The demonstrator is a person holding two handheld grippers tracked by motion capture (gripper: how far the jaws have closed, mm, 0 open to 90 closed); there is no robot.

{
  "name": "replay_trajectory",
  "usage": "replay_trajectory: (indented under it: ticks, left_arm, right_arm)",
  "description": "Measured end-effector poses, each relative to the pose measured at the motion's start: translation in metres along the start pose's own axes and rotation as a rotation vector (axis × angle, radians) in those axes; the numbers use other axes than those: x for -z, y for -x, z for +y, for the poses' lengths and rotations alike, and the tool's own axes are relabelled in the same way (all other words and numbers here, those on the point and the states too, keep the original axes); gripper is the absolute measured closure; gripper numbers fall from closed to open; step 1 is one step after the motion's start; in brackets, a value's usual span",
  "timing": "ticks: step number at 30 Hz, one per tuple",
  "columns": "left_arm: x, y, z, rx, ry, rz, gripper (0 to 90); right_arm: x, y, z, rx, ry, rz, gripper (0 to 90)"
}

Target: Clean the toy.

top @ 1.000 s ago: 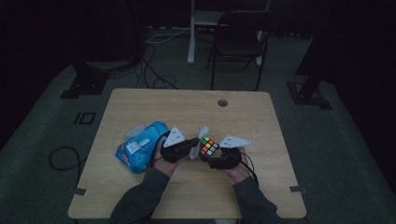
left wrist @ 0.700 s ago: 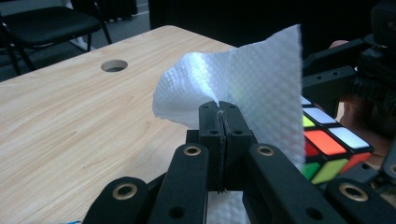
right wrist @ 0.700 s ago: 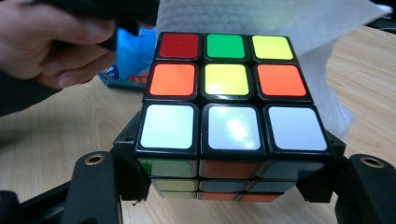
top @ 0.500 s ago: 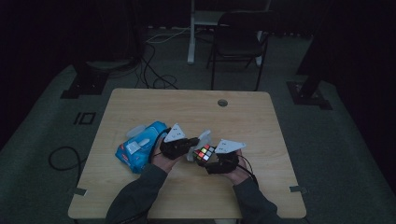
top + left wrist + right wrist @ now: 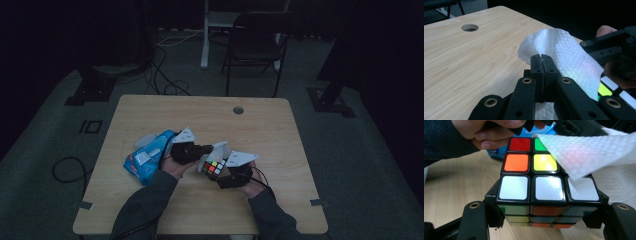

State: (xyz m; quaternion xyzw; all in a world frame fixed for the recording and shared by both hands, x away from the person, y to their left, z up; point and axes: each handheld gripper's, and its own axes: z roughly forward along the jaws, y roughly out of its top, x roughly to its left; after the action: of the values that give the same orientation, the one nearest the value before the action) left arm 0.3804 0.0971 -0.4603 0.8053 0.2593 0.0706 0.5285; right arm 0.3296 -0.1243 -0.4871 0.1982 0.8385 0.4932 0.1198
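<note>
We clamp the cube (image 5: 541, 187) steady in our right gripper (image 5: 227, 175) so our left gripper (image 5: 541, 65), pinching a tissue (image 5: 564, 55), can wipe its top.

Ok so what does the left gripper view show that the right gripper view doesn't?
Left gripper view alone: the left gripper shut on the tissue, and the round hole in the table.

Right gripper view alone: the cube clamped between the right gripper's own jaws, with its red, orange, green, yellow and white top stickers, and a blue pack behind the hand.

Both: the tissue lying over part of the cube, the wooden table, and the other gripper farther off.
</note>
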Motion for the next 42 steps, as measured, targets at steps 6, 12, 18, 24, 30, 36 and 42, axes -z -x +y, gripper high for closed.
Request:
replay_trajectory:
  ticks: [6,12,18,24,30,36,42]
  left_arm:
    - [0.0,0.0,0.003,-0.003,0.012,-0.005,89.7]
    - [0.0,0.002,0.004,0.0,0.018,-0.026,89.7]
    - [-0.002,0.002,0.002,-0.002,-0.008,-0.042,89.7]
    - [-0.002,0.001,0.002,-0.004,-0.016,-0.055,89.7]
    - [-0.004,0.0,0.0,0.002,-0.024,-0.075,89.7]
    - [-0.001,-0.001,-0.003,0.008,-0.03,-0.078,89.7]
    - [0.003,-0.003,-0.006,0.018,-0.029,-0.074,89.7]
  right_arm:
    - [-0.008,-0.006,0.002,0.041,-0.023,0.021,34.5]
    - [-0.015,-0.006,0.003,0.066,-0.035,0.015,34.6]
    - [-0.014,-0.004,0.002,0.095,-0.046,-0.003,34.6]
    - [-0.009,-0.006,0.005,0.134,-0.045,0.009,34.6]
    - [-0.008,-0.01,0.007,0.159,-0.027,0.04,34.5]
    - [-0.006,-0.009,0.006,0.157,-0.025,0.038,34.5]
    - [-0.003,-0.006,0.004,0.157,-0.027,0.032,34.6]
